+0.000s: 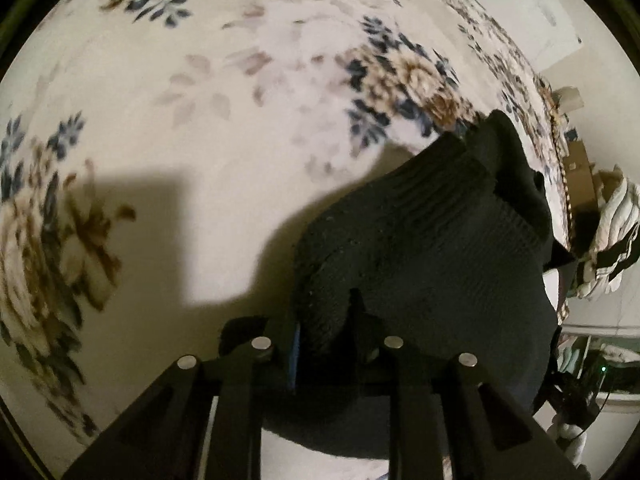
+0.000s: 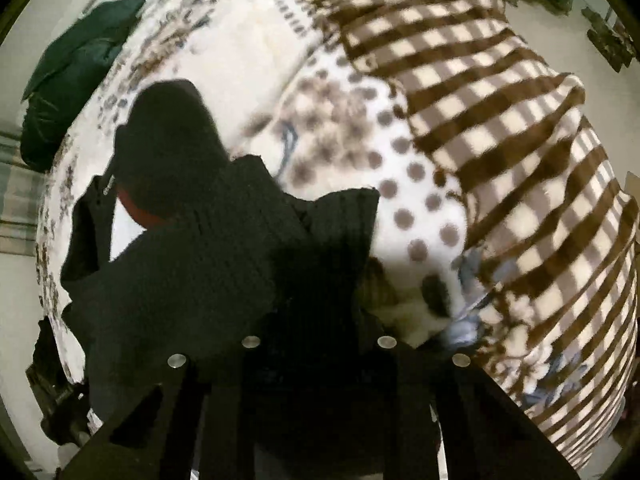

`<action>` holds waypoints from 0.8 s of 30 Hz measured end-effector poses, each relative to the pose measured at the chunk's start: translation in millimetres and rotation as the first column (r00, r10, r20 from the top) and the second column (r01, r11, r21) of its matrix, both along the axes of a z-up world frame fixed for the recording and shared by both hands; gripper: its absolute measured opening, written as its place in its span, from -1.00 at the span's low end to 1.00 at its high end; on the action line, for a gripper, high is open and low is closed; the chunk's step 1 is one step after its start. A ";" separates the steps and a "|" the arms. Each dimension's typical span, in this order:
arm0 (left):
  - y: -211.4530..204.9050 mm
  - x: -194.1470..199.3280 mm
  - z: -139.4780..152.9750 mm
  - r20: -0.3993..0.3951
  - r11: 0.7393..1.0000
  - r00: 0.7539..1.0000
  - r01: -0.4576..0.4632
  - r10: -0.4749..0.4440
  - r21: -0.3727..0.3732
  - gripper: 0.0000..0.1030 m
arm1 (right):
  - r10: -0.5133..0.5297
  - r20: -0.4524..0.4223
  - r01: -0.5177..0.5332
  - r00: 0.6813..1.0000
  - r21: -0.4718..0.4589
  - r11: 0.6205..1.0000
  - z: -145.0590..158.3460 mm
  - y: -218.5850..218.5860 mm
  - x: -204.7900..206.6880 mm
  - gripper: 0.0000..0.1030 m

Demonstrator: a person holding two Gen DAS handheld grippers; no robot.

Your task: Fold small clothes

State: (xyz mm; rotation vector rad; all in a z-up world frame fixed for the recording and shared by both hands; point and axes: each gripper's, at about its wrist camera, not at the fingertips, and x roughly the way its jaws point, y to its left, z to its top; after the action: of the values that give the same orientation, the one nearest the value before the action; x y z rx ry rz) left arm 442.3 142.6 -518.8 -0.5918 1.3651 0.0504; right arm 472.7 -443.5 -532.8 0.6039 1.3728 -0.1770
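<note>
- I hold a claw in each hand, both pointing steeply down over a bed covered by a cream floral bedspread.
- My left gripper is clenched on the toe end of a dark knitted sock; the fabric bunches between its fingers.
- My right gripper is closed on dark ribbed fabric, which I judge to be the cuff end of the same sock, though its fingertips are lost in shadow.
- The sock hangs stretched between my two claws, lifted just off the bedspread and casting a shadow on it.
- Behind my right claw lie a brown checked blanket and a white spotted blanket; a dark green cushion sits at the far edge.
- Progress, as I judge it: the fold is barely started. The sock is gripped at both ends but not yet doubled over or laid down flat.
- I can read no brand, label or writing anywhere.
</note>
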 end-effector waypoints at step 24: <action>-154.4 247.2 2.0 -0.107 0.901 0.920 0.392 -0.378 0.186 0.65 | 0.353 -0.049 -0.356 0.934 -0.185 0.916 47.5 100.4 234.2 0.85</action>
State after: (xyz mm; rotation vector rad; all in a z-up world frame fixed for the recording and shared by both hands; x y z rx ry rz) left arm 689.5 -11.8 -516.8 -0.1405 1.5020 -0.1104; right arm 706.9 -343.1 -485.2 0.1860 1.4361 -0.0189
